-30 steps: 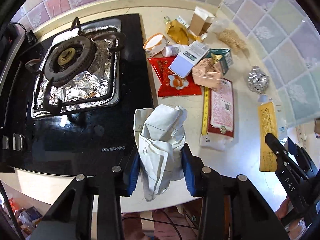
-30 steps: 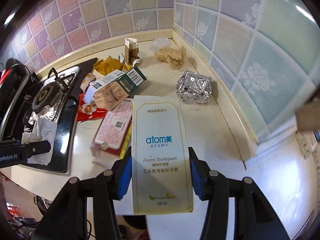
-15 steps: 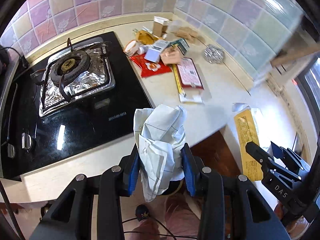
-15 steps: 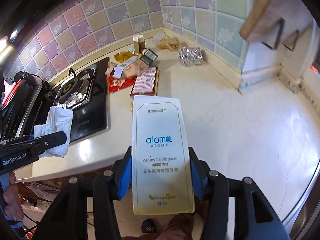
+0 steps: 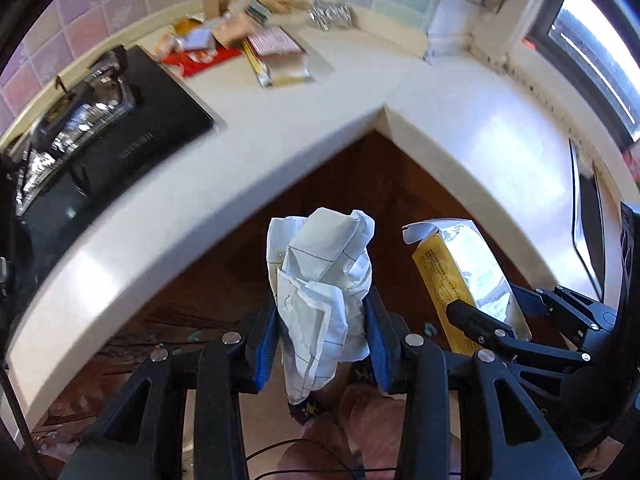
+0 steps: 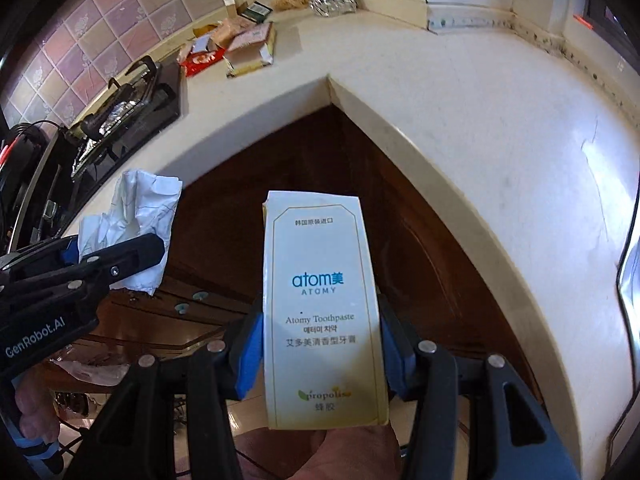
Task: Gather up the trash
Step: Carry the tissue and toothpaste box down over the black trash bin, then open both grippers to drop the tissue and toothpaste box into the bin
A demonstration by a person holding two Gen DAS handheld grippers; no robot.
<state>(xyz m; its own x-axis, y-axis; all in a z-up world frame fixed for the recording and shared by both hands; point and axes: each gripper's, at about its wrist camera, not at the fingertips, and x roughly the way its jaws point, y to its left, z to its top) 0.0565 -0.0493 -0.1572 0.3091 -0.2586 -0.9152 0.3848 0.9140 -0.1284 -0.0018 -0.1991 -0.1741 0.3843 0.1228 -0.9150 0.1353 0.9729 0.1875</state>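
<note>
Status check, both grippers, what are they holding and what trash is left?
Left gripper shut on crumpled paper. Right gripper shut on toothpaste box. Both off the counter. Wrapper pile and foil ball uncollected. No bin visible.

Cream L-shaped counter [image 6: 460, 92] carries wrappers [image 6: 240, 46], foil ball [image 6: 333, 2], black hob [image 6: 132, 108]

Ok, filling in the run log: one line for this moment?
left claw: shut on crumpled paper | right claw: shut on toothpaste box | both off counter | wrappers left

Black left gripper [image 5: 320, 344] with blue pads, silver screws, "GenRobot.AI" lettering.
</note>
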